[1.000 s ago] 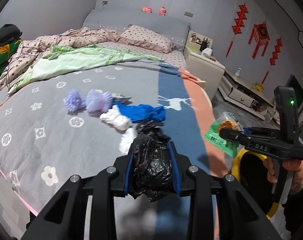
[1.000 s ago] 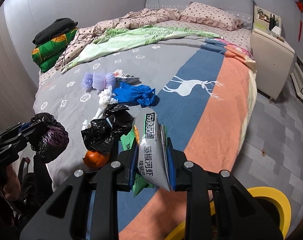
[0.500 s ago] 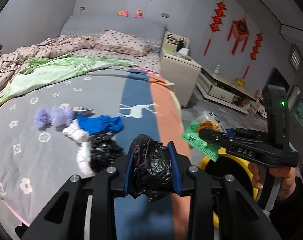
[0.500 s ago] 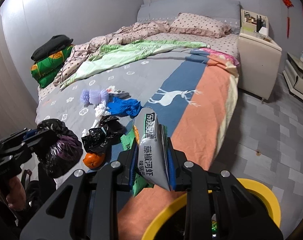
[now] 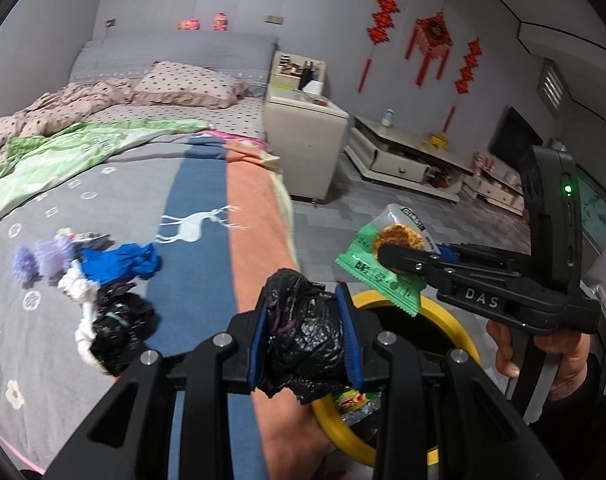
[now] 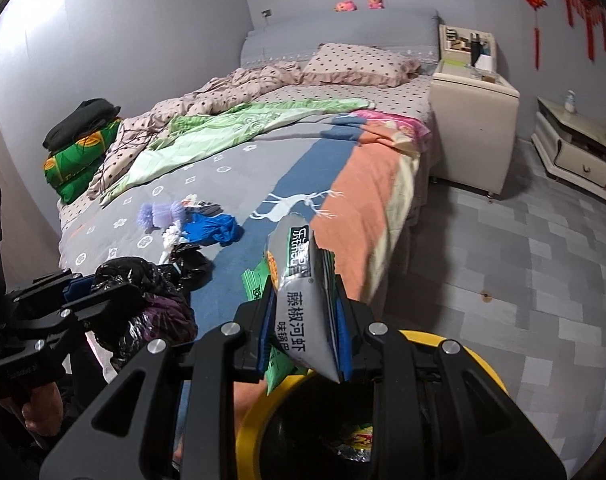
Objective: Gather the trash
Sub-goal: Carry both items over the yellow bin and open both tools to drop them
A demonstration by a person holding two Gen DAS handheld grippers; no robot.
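Note:
My left gripper (image 5: 305, 336) is shut on a crumpled black plastic bag (image 5: 303, 344), held at the near rim of a yellow-rimmed bin (image 5: 459, 320) on the floor beside the bed. My right gripper (image 6: 305, 332) is shut on snack wrappers (image 6: 303, 304), a grey packet and a green one, held over the bin (image 6: 255, 408). In the left wrist view the right gripper (image 5: 403, 256) and its wrappers (image 5: 377, 268) hang above the bin's far rim. In the right wrist view the left gripper (image 6: 95, 292) and its bag (image 6: 151, 308) are at the left.
More trash lies on the bed (image 5: 103, 208): blue cloth (image 5: 121, 260), white tissue (image 5: 77, 286), purple pompoms (image 5: 39, 260), a black bag (image 5: 121, 330). A nightstand (image 5: 303, 136) and low cabinet (image 5: 403, 156) stand beyond. Wrappers lie inside the bin (image 6: 355, 440).
Both grippers have swung right, away from the bed toward the bin, still holding their loads. The bin now sits directly below the right gripper and close under the left.

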